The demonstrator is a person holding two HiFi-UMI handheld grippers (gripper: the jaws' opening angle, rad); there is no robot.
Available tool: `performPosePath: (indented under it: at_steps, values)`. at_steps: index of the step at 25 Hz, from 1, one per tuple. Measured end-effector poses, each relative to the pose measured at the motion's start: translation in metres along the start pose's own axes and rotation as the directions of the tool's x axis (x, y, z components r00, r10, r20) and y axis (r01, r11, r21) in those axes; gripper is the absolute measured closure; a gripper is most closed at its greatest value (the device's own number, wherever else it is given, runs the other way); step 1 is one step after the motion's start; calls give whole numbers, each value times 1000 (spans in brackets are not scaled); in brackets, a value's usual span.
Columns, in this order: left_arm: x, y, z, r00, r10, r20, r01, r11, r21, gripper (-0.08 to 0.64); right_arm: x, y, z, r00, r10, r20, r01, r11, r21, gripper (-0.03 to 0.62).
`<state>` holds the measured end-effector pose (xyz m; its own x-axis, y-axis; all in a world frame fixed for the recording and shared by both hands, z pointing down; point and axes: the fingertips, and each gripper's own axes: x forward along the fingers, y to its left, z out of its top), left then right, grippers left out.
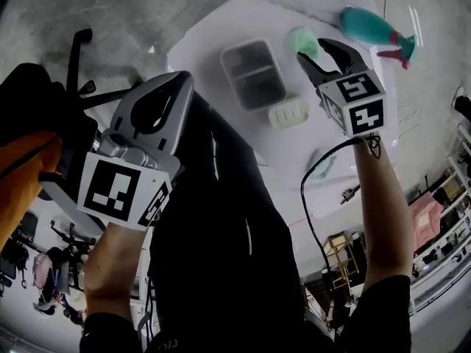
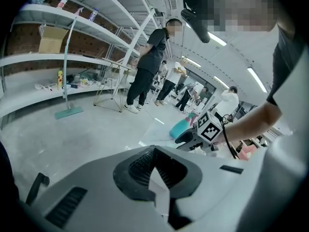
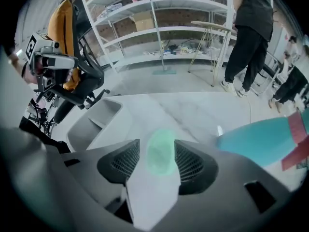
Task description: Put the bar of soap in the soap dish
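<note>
Two claws are showing. The right claw (image 3: 159,164) is standing with its jaws apart, pointing steeply down at the bench (image 1: 210,54). The pale green bar of soap (image 3: 161,152) is sitting framed in the gap between its two ribbed pads (image 3: 126,162). The soap's edges are blurring, and the pads are not visibly pressing on it. In the head view the soap is lying flat on the white bench right at the tips of that claw, not in the soap dish (image 1: 288,112). The dish, white and ribbed, is sitting nearer the person, apart from the soap and just beside the near right corner of a grey divided container (image 1: 254,73). A teal spray bottle (image 1: 372,26) with a pink trigger is lying on its side beyond the right claw, near the bench's far edge. The left claw (image 2: 153,153) is holding its jaws together with nothing between them. It is hanging off the bench's left side, well apart from the soap and the dish. Farther out, the right gripper view is showing an office chair (image 3: 84,81) draped with an orange jacket (image 3: 67,33). White shelves (image 3: 159,28) are standing behind it, and a person (image 3: 251,28) is standing on the grey floor (image 3: 140,81).
</note>
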<state>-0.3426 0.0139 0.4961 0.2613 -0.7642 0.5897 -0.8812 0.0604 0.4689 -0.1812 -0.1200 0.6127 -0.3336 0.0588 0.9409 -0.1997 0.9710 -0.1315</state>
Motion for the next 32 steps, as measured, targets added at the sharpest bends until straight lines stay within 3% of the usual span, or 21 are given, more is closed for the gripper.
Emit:
performPosePath:
  at_steps: [2,7,14,19,26,29,32]
  values:
    - [-1,1,-1,1000,0,0,0,1000,-5,551,4,-2,1,1000,-3,-15,3,1000,-12,329]
    - [-5,5,-6,1000,-2,-2,2,1000,-9,551,19,0,-5,997,-1,-76,-2,999,-35,284]
    - [-12,11,-16,1000,0,-23,0,1000,-17,551,30,-4,-7,998,8,-57,-4,998,70,279]
    - [-13,10,-16,1000,-7,-24,7,1000,-21,551,26,-2,-6,999,5,-49,-1,996,89,279]
    - [-12,0,-10,999,-31,-30,31,1000,-2,551,37,0,-27,992,-17,-126,24,998,53,281]
    - [-11,-2,-10,999,-38,-36,38,999,4,551,37,-2,-28,991,-25,-128,32,998,48,313]
    - [-8,-4,-13,998,-45,-45,45,999,0,551,32,-2,-31,992,21,-121,-7,993,114,330]
